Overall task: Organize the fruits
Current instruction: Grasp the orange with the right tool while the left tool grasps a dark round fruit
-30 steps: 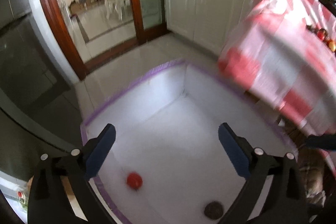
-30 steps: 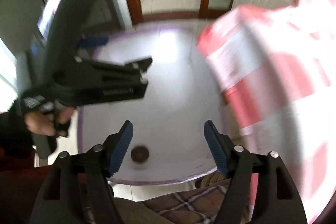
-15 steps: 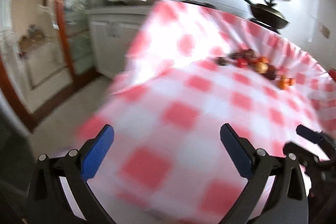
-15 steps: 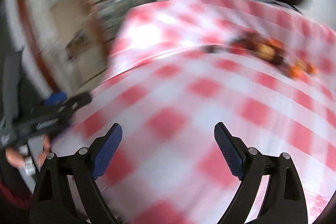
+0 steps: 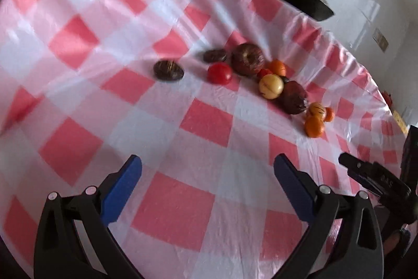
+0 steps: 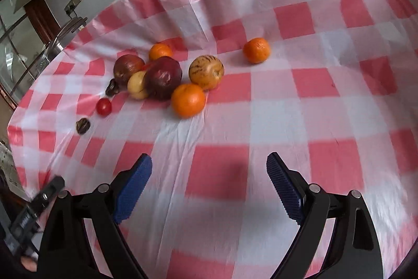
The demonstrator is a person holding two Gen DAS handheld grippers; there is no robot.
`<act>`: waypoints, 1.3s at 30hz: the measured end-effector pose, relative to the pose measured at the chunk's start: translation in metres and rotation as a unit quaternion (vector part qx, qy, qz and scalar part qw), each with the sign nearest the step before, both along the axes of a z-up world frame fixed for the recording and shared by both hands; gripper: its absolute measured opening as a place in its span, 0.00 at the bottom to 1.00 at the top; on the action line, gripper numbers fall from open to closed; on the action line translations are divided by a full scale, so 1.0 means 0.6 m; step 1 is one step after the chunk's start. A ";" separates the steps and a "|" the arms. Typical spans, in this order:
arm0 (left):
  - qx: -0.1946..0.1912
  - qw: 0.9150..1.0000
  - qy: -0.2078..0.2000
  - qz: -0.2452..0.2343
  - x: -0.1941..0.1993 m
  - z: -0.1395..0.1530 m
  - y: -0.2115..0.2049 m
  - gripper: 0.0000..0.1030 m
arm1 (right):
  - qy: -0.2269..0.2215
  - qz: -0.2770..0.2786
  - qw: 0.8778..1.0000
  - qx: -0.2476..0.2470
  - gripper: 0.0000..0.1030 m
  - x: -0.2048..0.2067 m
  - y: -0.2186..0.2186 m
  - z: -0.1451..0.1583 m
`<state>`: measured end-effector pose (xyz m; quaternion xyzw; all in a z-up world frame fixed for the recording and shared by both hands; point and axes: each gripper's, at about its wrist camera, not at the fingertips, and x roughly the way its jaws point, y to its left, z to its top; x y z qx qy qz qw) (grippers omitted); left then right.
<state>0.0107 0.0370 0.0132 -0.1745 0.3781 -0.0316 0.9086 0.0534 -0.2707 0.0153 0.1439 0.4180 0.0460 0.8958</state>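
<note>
The bench point(image 6: 326, 101), spread with a red and white checked cloth point(image 5: 203, 119), filled both views, and all the visible fruit lay loose on it in a ragged cluster toward the far side. No box, bowl or basket showed in either view, so as far as could be judged the sorting of this pile had hardly begun and nearly all of it was left to do.

Largest in the pile was a dark red apple point(image 6: 164, 77), with a second, browner apple point(image 6: 128, 68) just behind it. A speckled yellow fruit point(image 6: 206, 72) sat touching the near orange point(image 6: 188, 100); a paler yellow fruit point(image 6: 138, 85) was wedged against the dark apple. A second orange point(image 6: 256, 50) lay alone to the right, well apart from the heap, and a third point(image 6: 160, 51) sat at the back. Smaller still, a tomato point(image 6: 104, 106) and two dark wrinkled fruits point(image 6: 83, 125) trailed off toward the left edge.

The left tongs point(image 5: 207, 169) hung over bare cloth, spread wide and holding nothing, well short of the fruit. The right tongs point(image 6: 209, 169) were likewise spread and empty, with the near orange the closest piece ahead of them. Either tool looked free to take a first piece; the lone orange and the stray tomato seemed the easiest picks, since neither touched a neighbour.
</note>
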 end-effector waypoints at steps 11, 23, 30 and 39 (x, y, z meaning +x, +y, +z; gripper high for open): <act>-0.012 1.000 -0.013 0.009 -0.006 0.000 0.013 0.98 | 0.008 0.029 0.998 -0.047 0.69 0.101 0.069 0.000; -0.035 0.999 0.008 0.029 0.013 -0.004 0.034 0.98 | 0.001 0.005 0.999 -0.036 0.41 0.113 0.059 -0.008; 0.074 0.994 0.051 0.054 0.149 0.001 0.044 0.94 | -0.005 0.005 1.000 0.000 0.41 0.114 0.043 -0.011; 0.153 0.984 0.072 0.060 0.244 -0.003 0.041 0.51 | -0.006 0.005 1.000 0.009 0.41 0.115 0.041 -0.013</act>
